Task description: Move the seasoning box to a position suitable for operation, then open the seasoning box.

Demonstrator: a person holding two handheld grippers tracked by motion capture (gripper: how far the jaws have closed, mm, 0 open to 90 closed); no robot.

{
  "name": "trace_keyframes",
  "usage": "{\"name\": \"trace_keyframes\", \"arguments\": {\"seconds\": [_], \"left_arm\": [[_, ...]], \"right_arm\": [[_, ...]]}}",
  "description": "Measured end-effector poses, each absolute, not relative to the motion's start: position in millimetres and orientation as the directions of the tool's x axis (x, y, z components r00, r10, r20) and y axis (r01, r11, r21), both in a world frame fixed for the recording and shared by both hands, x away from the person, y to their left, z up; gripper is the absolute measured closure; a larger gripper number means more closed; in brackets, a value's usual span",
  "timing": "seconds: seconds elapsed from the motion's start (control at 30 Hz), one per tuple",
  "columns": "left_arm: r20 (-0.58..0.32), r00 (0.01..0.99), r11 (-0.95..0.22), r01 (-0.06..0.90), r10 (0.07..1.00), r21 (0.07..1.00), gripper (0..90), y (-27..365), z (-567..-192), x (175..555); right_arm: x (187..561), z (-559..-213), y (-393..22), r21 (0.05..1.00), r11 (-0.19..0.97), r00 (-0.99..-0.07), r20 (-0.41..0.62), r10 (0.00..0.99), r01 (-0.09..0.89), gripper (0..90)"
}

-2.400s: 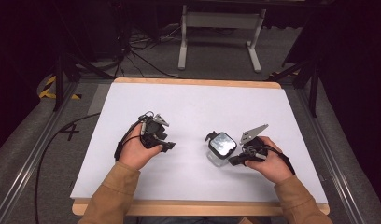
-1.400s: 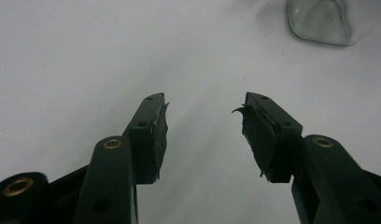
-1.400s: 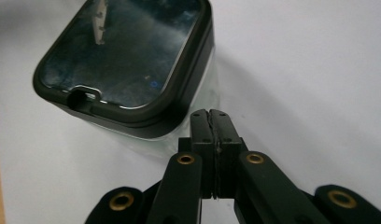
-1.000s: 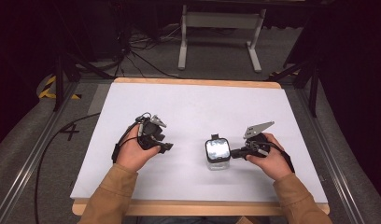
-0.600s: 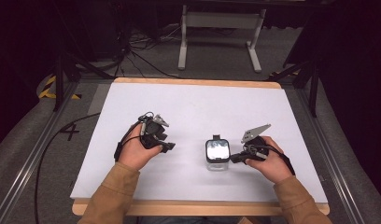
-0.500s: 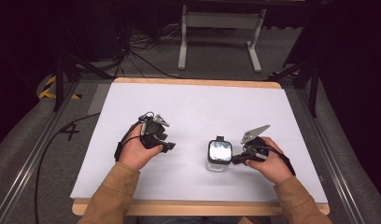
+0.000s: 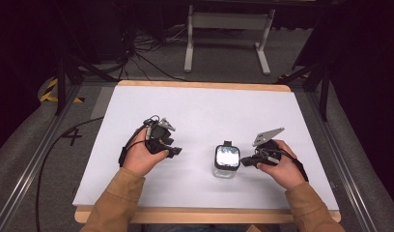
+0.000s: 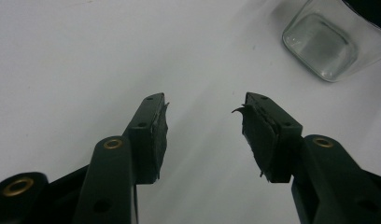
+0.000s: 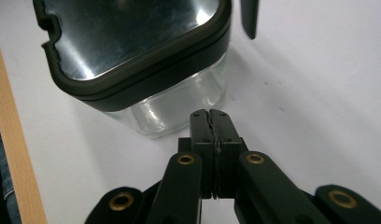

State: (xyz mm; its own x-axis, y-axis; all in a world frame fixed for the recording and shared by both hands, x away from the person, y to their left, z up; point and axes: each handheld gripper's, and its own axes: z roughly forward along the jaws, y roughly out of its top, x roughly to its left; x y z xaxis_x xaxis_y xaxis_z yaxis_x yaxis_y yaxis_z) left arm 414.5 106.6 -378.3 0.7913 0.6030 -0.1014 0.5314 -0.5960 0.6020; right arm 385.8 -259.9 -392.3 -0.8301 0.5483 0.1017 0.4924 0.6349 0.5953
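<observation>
The right gripper point(image 9: 211, 116), jaws closed and empty, is nudging, it seems, the lidded glass jar point(image 7: 227, 161) at its nine o'clock, while the left gripper point(image 8: 203, 122) is waiting open, so next comes a proper grasp.

A white-topped, wood-edged bench point(image 7: 204, 106) is noted on grey carpet point(image 7: 224, 60); cables point(image 7: 142, 53) and a metal stand point(image 7: 229, 21) are seen behind, dimly lit.

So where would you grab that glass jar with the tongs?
Probably by the clear glass body of the jar, below the dark lid, coming in level from the side. Its flat, square walls suit two pads; the open left tongs look wide enough.
</observation>
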Motion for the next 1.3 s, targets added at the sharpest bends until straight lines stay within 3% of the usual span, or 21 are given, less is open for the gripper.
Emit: {"name": "trace_keyframes", "arguments": {"seconds": [0.2,0.6,1.3], "left_arm": [[-0.104,0.798,-0.607,0.529,0.594,0.593,51.2,105,-377,412],[-0.116,0.794,-0.595,0.534,0.596,0.601,51.4,112,-373,405],[-0.119,0.787,-0.584,0.541,0.605,0.605,51.2,117,-374,402]], "right_arm": [[387,-373,-270,0.666,0.574,-0.818,0.096,0.567,0.476,90.0],[402,-341,-258,0.757,0.515,-0.856,0.111,0.504,0.402,90.0],[432,-352,-223,0.714,0.567,-0.865,0.109,0.49,0.411,90.0]]}}
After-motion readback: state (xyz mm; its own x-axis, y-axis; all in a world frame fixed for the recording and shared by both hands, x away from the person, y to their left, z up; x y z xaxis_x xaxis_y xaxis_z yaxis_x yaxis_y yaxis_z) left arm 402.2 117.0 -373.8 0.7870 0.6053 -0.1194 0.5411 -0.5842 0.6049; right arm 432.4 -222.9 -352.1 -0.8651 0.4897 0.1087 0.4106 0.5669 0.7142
